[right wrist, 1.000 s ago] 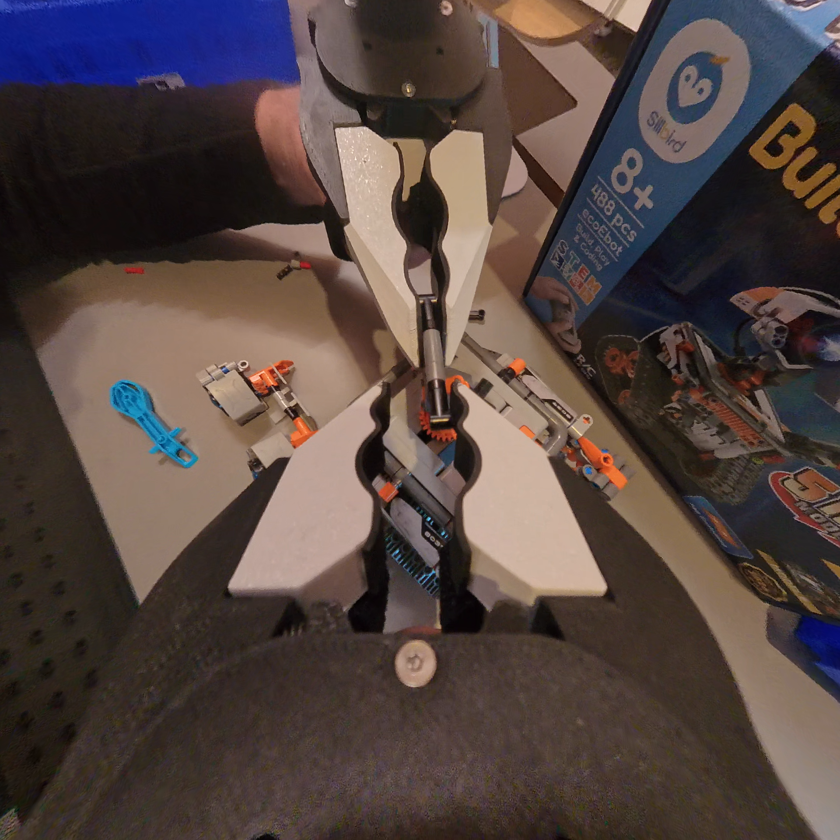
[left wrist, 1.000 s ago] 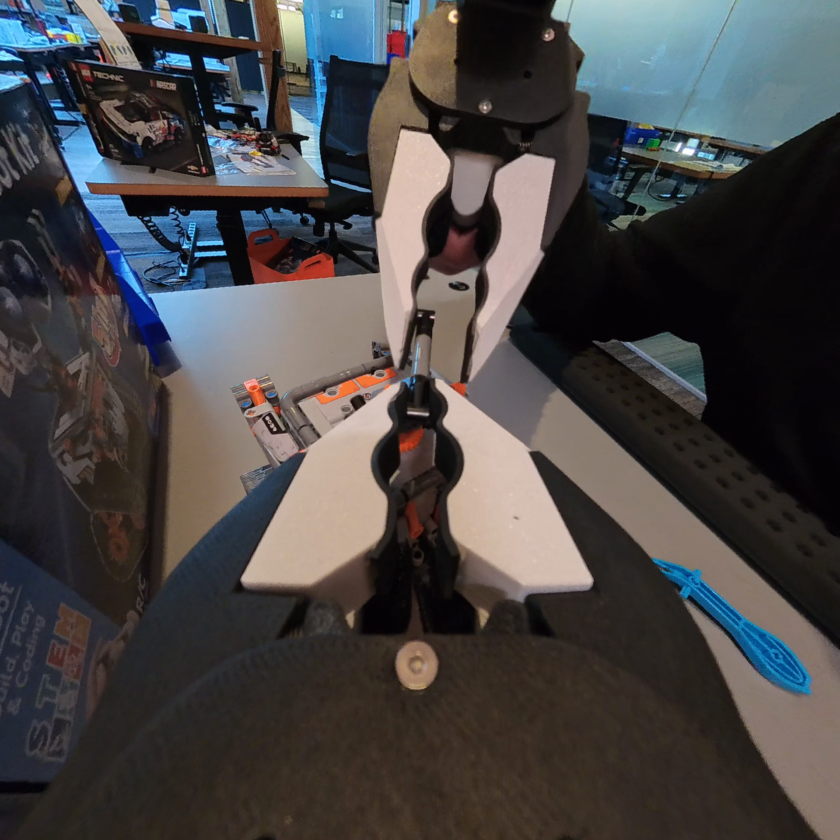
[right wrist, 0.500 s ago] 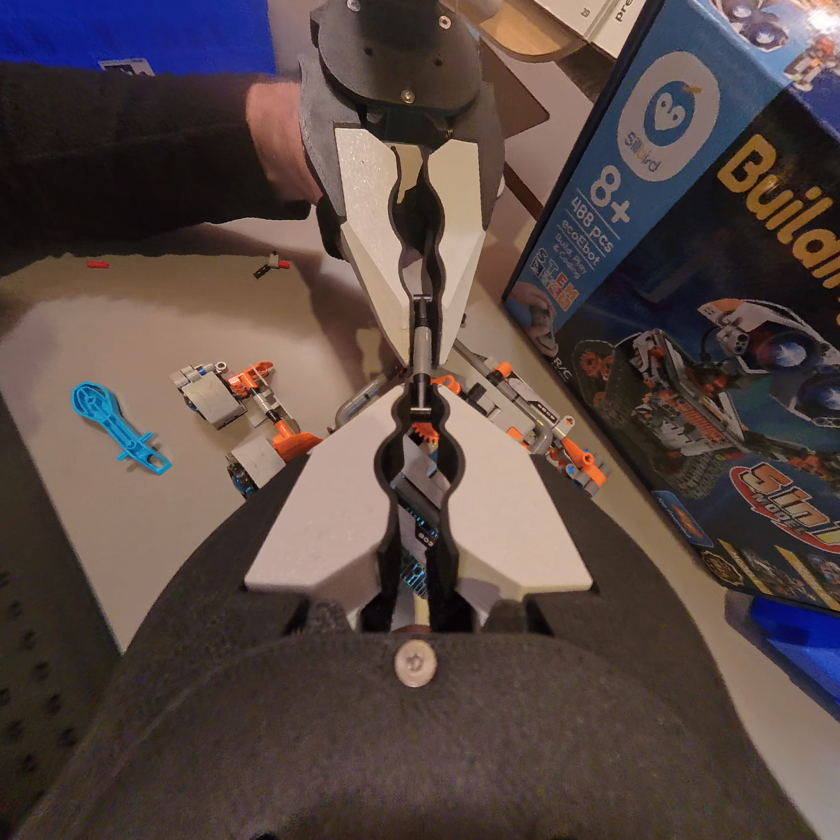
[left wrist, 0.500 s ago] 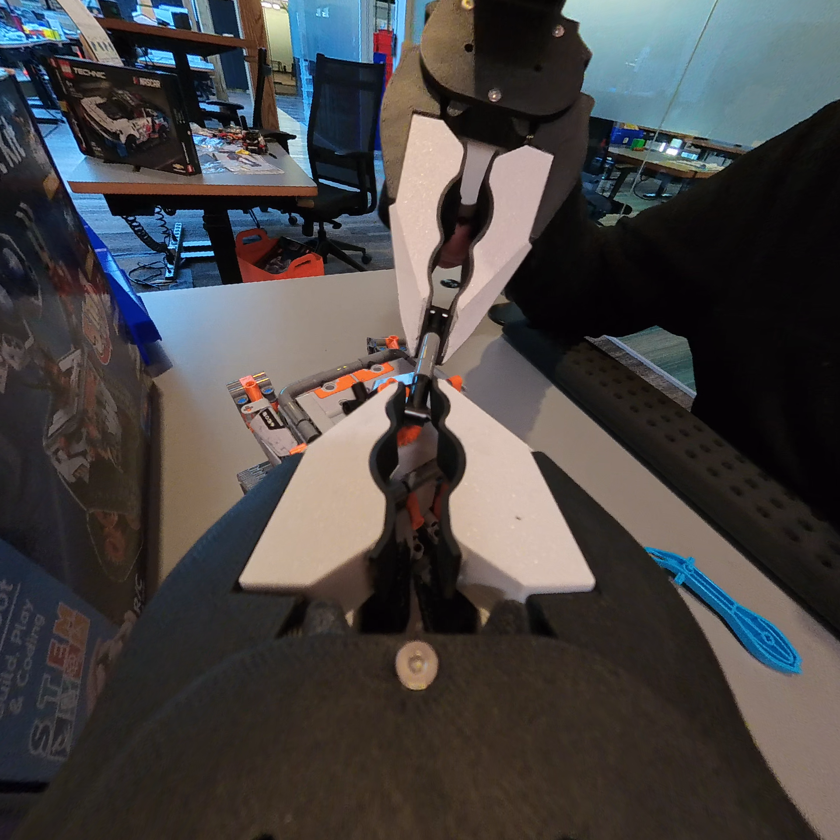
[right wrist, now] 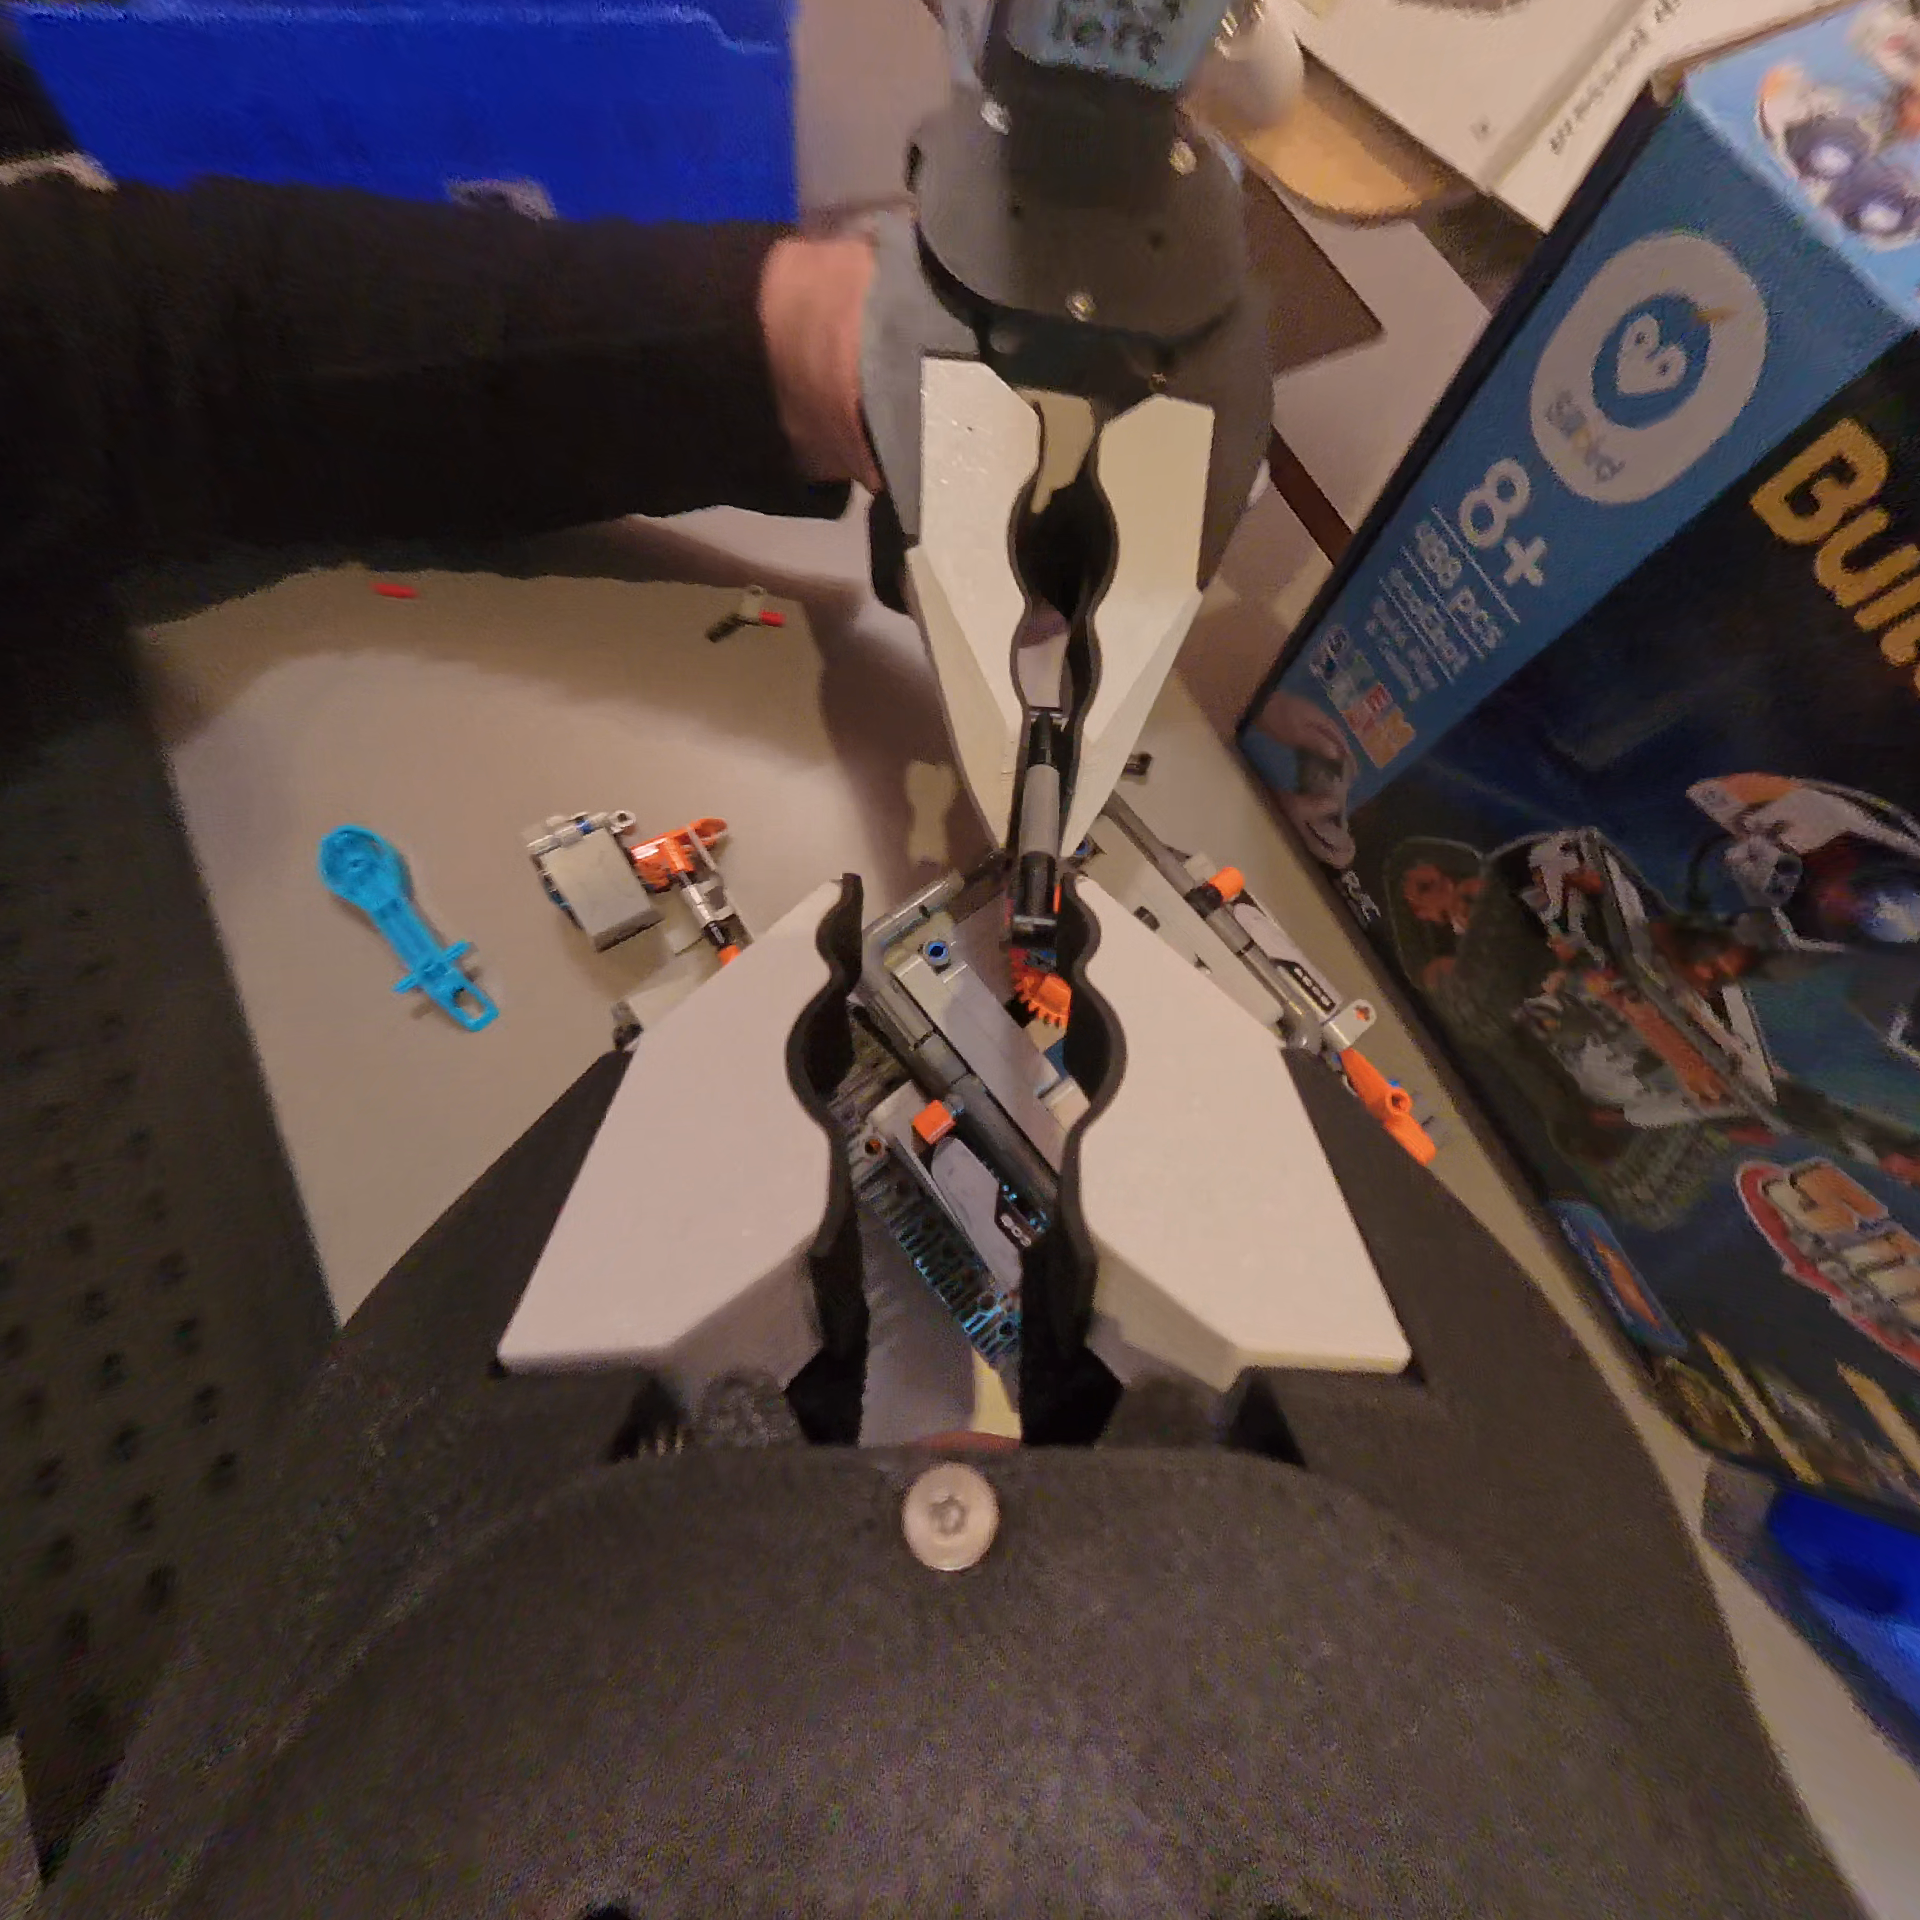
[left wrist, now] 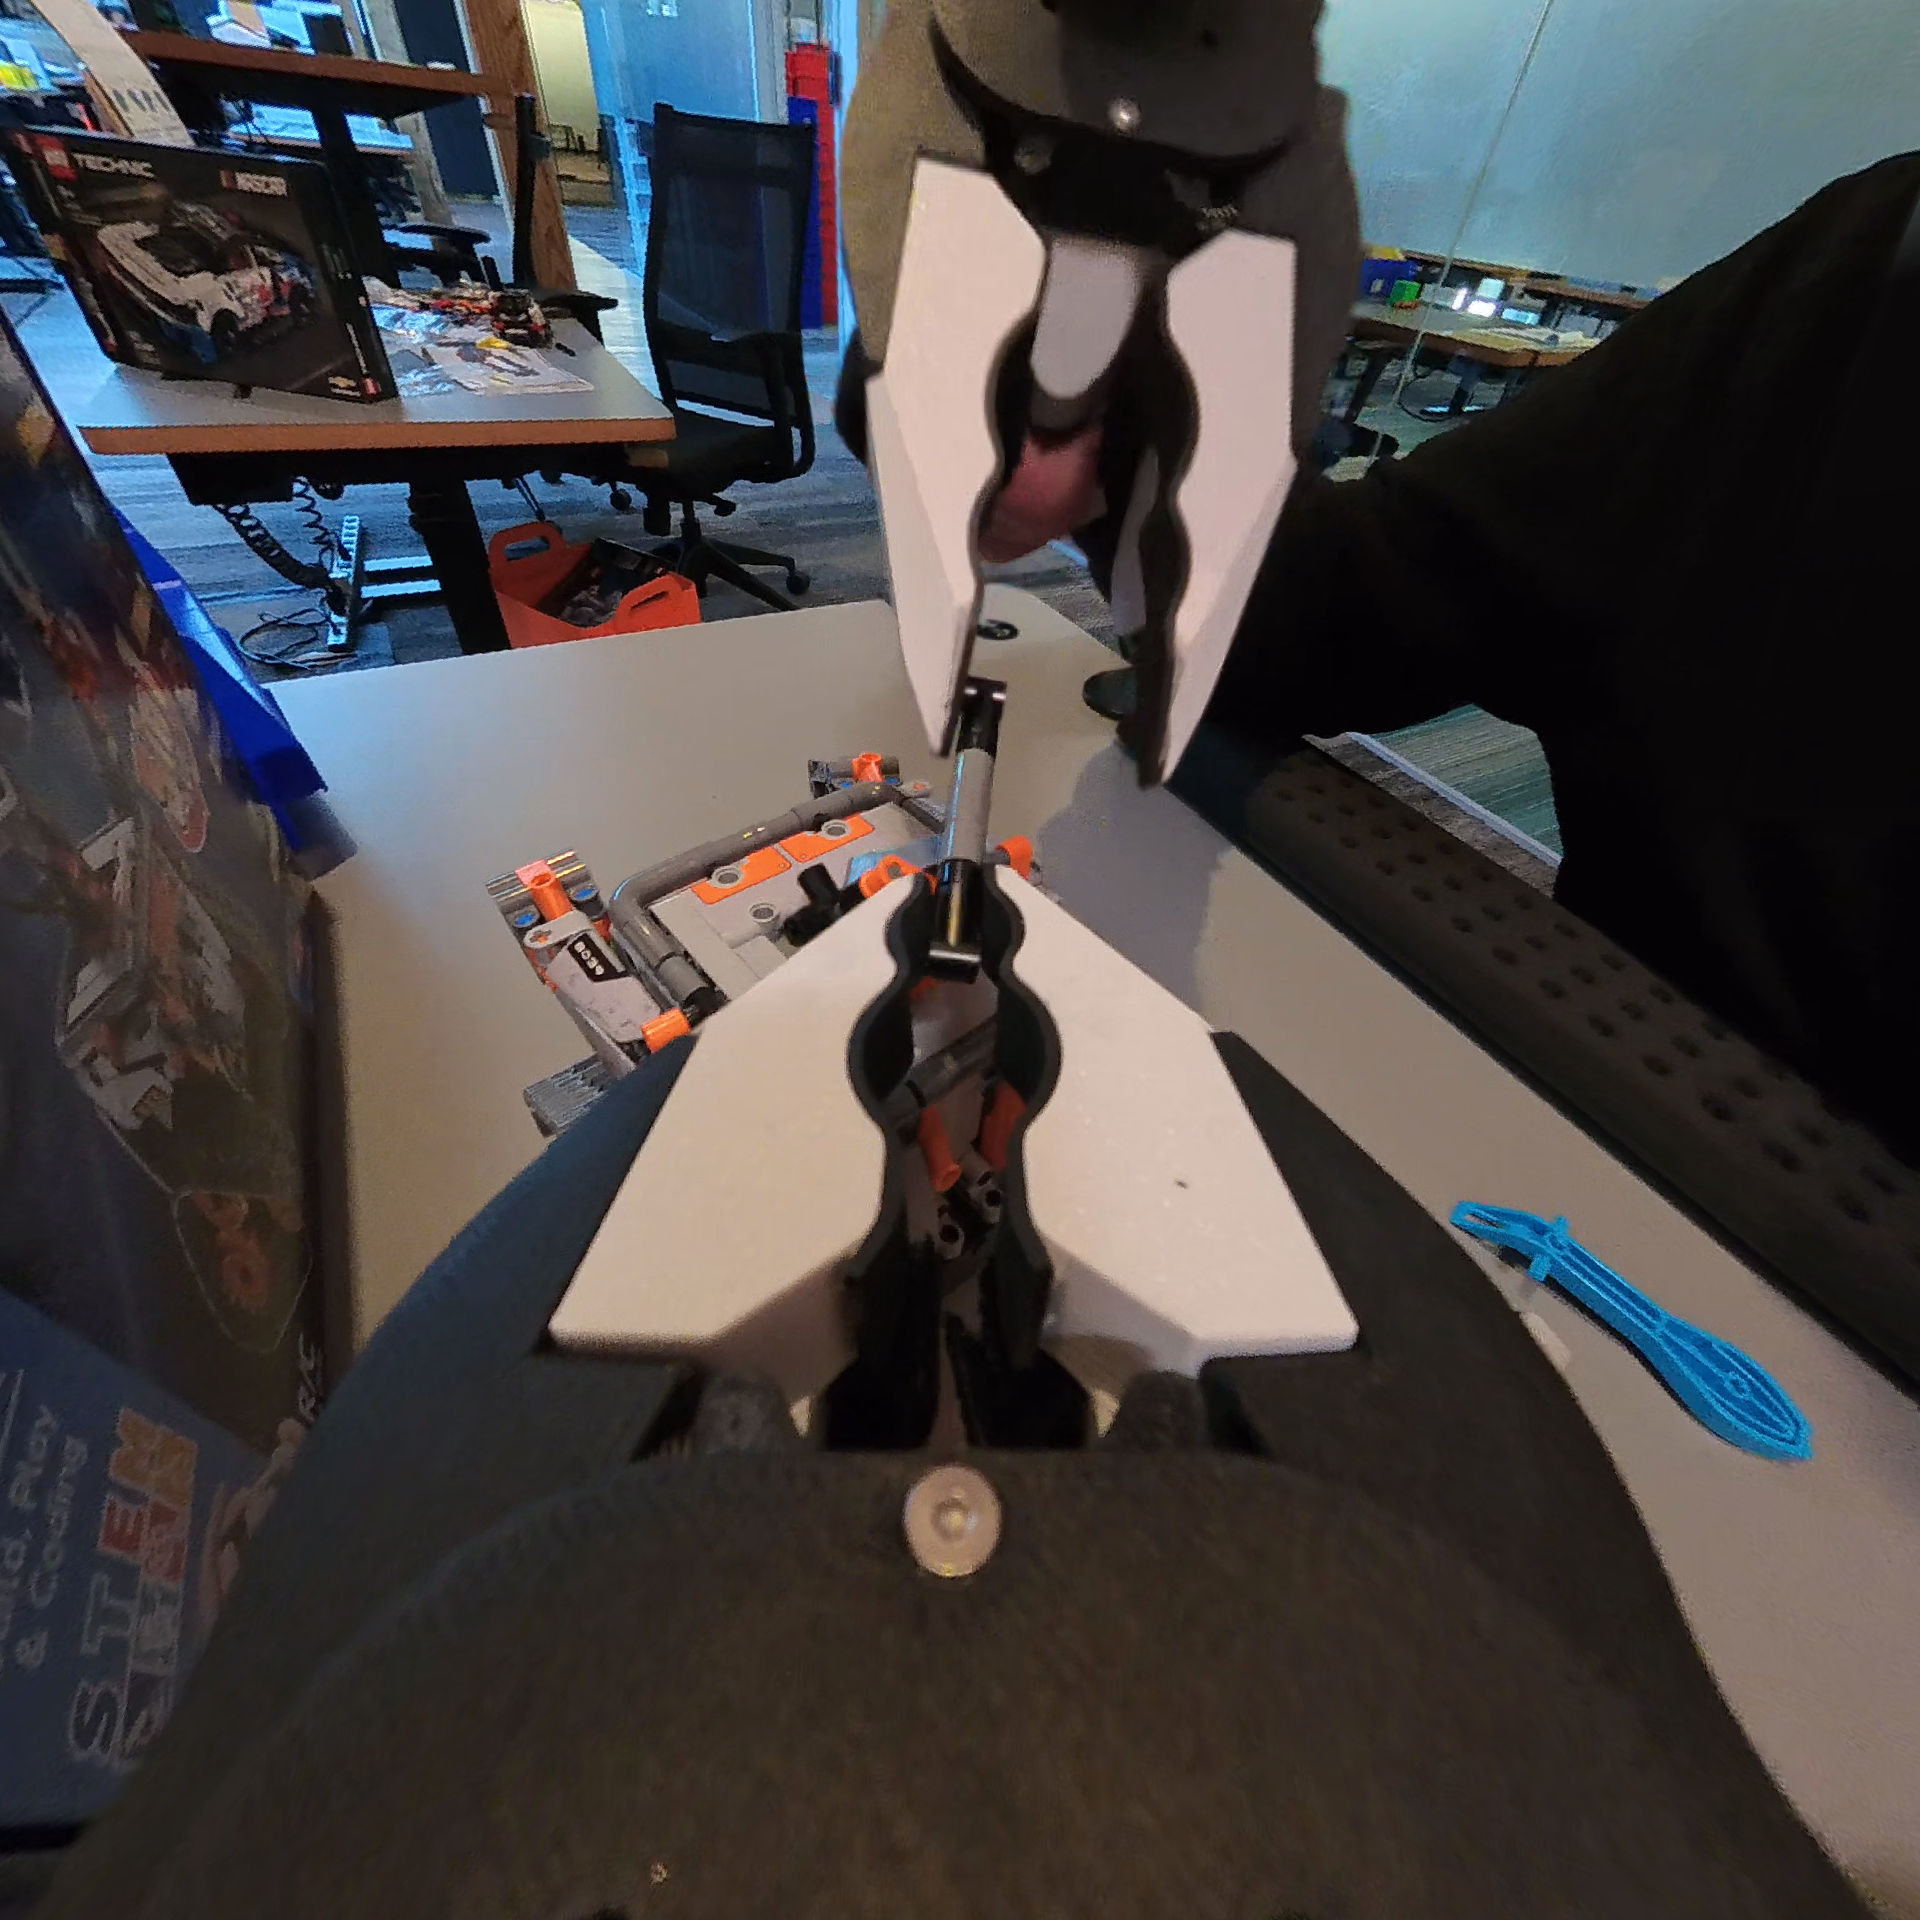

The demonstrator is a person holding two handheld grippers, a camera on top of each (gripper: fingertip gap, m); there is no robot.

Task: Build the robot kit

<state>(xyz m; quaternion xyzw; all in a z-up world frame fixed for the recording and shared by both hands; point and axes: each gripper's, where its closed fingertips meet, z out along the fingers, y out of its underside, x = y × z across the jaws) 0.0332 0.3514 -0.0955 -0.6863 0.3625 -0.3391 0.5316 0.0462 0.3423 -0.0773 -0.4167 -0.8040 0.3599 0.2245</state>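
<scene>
Left wrist view: the left gripper [left wrist: 954, 914] is clamped on the lower end of a grey-and-black rod [left wrist: 968, 821], held above a brick-built assembly [left wrist: 717, 914] on the tabletop [left wrist: 540, 769]. The right gripper [left wrist: 1049, 748] stands opposite, jaws spread. A blue tool [left wrist: 1652, 1340] lies near the tabletop's right edge.

Right wrist view: the right gripper [right wrist: 961, 904] gapes; the rod [right wrist: 1039, 821] touches its right finger [right wrist: 1195, 1122] only. The left gripper [right wrist: 1042, 805] pinches the rod's far end. A toy box [right wrist: 1621, 727] stands right.

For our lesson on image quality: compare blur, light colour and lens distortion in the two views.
Left wrist view: cool daylight, right gripper motion-smeared, perforated mat bowed by the wide lens. Right wrist view: warmer, dimmer, blue bin at top smeared, left gripper fairly sharp.
</scene>
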